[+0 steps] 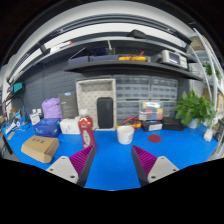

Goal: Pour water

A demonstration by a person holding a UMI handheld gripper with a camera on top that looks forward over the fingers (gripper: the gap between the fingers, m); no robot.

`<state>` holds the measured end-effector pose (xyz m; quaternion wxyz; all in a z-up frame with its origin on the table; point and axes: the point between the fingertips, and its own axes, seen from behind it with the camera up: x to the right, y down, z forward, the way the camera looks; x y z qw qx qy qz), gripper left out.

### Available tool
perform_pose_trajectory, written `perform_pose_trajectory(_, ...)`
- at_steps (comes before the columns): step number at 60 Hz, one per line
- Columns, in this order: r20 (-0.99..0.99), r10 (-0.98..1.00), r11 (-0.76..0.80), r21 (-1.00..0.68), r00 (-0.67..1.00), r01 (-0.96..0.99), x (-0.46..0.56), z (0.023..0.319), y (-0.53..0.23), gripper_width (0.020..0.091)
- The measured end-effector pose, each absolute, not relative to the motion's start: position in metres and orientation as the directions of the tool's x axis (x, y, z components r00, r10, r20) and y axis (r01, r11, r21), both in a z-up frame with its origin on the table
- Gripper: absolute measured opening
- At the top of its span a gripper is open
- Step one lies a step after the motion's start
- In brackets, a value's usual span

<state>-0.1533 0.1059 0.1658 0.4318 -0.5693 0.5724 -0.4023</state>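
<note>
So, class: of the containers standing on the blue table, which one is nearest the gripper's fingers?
The tall red bottle, just beyond the left finger; the white cup stands farther back.

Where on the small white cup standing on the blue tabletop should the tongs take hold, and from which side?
Grip the small white cup across its side wall, about mid-height, coming straight ahead and level. It stands upright, open end up, on the blue tabletop, apart from its neighbours. The tongs are open, the cup well beyond them.

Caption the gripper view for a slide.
Open gripper above the blue table, white cup beyond its jaws.
</note>
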Motion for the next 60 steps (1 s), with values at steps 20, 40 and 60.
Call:
perform_pose_trajectory(20,-0.046,-0.994,0.009,-0.944,0.104,-0.331,-0.030,0.120,0.211,0.0754)
perform_pose_trajectory(40,-0.007,-0.995,-0.022,-0.954,0.096,-0.300,0.053,0.089,0.241,0.0705)
perform_pose_trajectory(60,-0.006,-0.997,-0.010,-0.976,0.074,-0.217,0.066,0.089,0.236,0.0255)
